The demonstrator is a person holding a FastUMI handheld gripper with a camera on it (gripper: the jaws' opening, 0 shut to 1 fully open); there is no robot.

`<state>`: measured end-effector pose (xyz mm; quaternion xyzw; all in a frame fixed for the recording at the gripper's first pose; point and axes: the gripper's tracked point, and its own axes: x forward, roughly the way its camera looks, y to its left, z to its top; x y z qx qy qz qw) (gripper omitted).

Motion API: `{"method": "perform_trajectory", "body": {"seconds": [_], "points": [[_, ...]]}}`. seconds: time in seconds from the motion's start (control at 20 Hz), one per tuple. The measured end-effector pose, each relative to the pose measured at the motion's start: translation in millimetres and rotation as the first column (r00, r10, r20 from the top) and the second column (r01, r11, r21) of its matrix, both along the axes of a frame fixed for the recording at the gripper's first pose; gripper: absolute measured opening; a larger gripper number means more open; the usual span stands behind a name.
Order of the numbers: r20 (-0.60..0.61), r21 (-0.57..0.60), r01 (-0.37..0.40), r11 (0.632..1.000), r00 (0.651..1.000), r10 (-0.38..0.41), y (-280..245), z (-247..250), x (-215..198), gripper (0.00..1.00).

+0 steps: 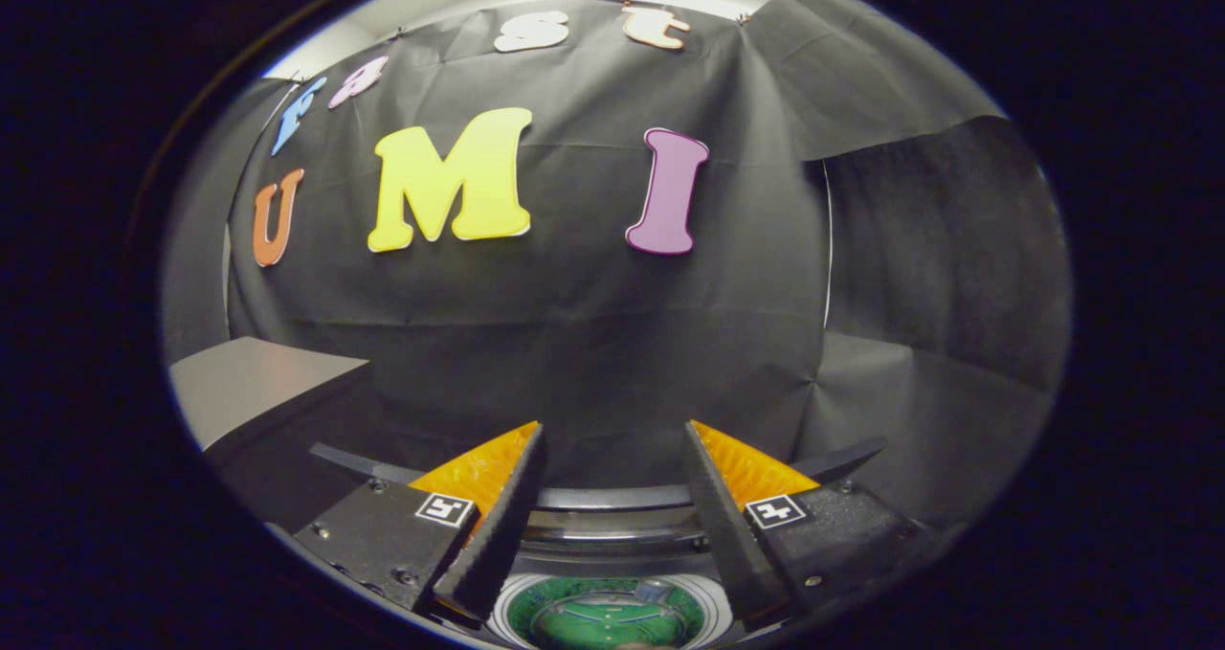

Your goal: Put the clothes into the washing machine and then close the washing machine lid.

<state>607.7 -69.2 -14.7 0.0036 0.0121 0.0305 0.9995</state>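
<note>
Gaping wide and gripping nothing, the claw (612,497) is pointing at the booth wall, so no clothes-loading is showing yet.

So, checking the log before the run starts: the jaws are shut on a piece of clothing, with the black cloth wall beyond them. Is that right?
Not quite. The gripper view shows the gripper with its jaws open and nothing between them; no clothing is held. The black cloth wall does lie beyond them.

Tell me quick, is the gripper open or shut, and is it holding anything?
Gripper: open, fingers spread apart, nothing between them; beyond them hangs the black cloth wall.
</note>
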Motion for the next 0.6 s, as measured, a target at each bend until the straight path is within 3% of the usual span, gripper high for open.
{"method": "perform_trajectory", "body": {"seconds": [0.6], "points": [[-0.077, -0.013, -0.005, 1.0, 0.997, 0.004, -4, -29, -37, 0.9]]}}
